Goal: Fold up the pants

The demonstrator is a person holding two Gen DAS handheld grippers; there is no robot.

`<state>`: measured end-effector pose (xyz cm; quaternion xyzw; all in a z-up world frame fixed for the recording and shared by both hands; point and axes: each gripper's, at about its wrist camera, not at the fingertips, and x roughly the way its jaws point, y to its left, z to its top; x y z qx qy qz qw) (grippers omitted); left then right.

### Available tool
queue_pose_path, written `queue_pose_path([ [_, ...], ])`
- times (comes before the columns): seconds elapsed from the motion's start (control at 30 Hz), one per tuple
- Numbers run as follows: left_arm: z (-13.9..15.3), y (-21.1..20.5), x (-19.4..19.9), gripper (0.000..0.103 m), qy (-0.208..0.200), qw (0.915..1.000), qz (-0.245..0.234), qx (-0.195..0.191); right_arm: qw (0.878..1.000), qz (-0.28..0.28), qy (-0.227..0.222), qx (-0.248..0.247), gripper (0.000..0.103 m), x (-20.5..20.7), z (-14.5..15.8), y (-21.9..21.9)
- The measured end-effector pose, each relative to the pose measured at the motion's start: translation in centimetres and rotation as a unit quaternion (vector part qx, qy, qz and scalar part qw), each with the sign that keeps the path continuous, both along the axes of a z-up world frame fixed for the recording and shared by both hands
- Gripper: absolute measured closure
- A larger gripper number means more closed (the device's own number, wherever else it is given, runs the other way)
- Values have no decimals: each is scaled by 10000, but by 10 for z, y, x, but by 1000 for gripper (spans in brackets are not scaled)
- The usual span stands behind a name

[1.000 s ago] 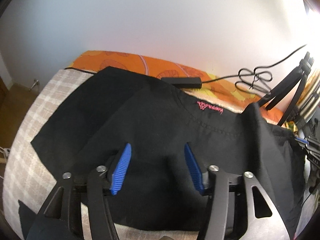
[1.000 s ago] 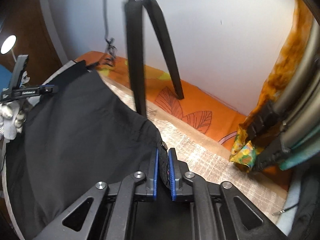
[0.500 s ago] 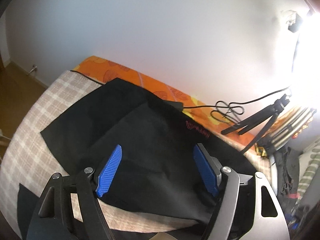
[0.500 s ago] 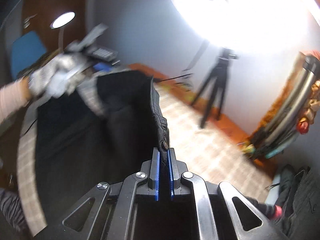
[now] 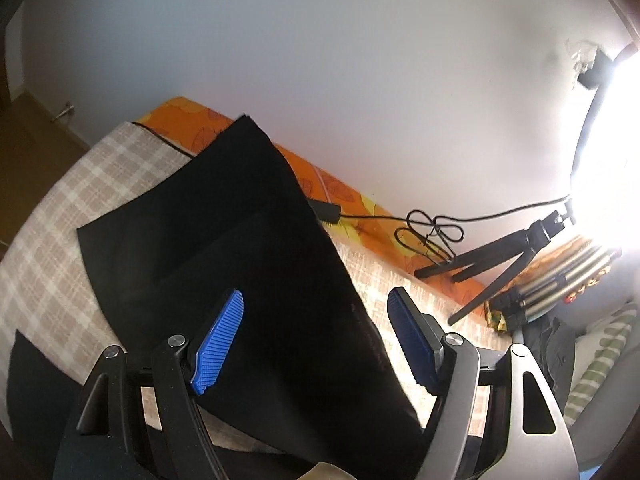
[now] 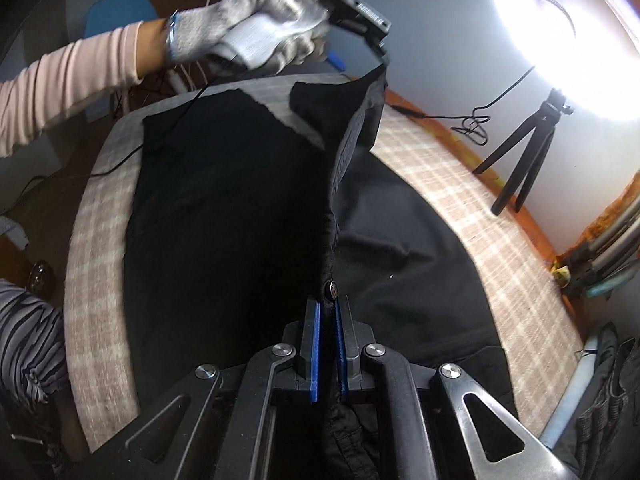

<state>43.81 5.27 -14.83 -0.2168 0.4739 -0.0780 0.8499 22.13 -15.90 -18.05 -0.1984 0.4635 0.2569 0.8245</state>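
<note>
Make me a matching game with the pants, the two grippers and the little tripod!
Things:
1. black pants
2. left gripper
3. right gripper
4. small black tripod

States:
A. fingers spread wide apart
B. standing on the checked blanket by the wall
C. pinched shut on the waistband by the button
D. partly lifted off the bed

Pairs: 1-D, 2-A, 3-C, 4-B

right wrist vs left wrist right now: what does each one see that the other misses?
Right wrist only: the right gripper shut on the waistband of the pants just below a button, the gloved hand holding the other gripper, and a blue chair.

Left wrist only: the left gripper with its fingers spread wide above the black cloth, gripping nothing.

Both: the pants, the checked blanket, the small tripod, the coiled cable and the bright lamp.
</note>
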Motion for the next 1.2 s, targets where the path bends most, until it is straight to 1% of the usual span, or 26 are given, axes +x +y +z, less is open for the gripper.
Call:
queue_pose_path([
  [0.07,-1,-8,0,28,85,9998,-156,-14,10000,60,17,-48,99,-4,-4,4],
  [0.1,-2,-13,1,28,139,9997,-204,47,9999,77,19,-62,99,-5,-5,6],
  [0.2,-8,-26,6,28,380,9981,-231,435,9995,223,-31,-213,99,-11,-9,13],
  [0.23,-12,-29,9,28,495,9970,-136,584,9992,292,-55,-276,99,-14,-10,16],
  [0.3,-21,-31,10,28,638,9956,107,674,9988,362,-38,-322,99,-18,-12,19],
  [0.37,-28,-30,7,34,613,9954,307,666,9986,378,-38,-365,99,-20,-12,19],
  [0.43,-33,-26,5,66,588,9952,370,685,9989,322,-47,-345,99,-20,-12,17],
  [0.47,-36,-22,3,76,588,9952,388,672,9990,284,-56,-332,99,-19,-12,15],
  [0.5,-39,-16,0,97,570,9955,419,631,9991,243,-82,-335,99,-20,-11,14],
  [0.53,-38,-15,-3,100,543,9956,447,613,9991,189,-132,-357,99,-20,-9,12],
  [0.6,-33,-3,-13,100,365,9959,569,599,9989,80,-208,-409,99,-19,-6,8],
  [0.67,-22,7,-26,100,175,9964,585,589,9986,-62,-293,-445,99,-19,-1,6],
  [0.8,0,21,-56,100,-211,9946,594,822,9972,-355,-504,-418,99,-19,17,0],
  [0.87,10,32,-78,100,-352,9937,696,800,9969,-400,-560,-384,99,-23,28,1],
  [0.93,16,46,-108,100,-512,9930,835,658,9968,-354,-594,-401,99,-33,39,4],
  [1.03,10,62,-159,100,-665,9914,968,580,9968,-100,-593,-524,99,-58,52,15],
  [1.13,-17,79,-209,100,-572,9919,1069,387,9966,40,-460,-675,99,-83,50,23],
  [1.2,-37,87,-231,100,-448,9924,1126,216,9961,104,-364,-795,99,-97,42,27],
])
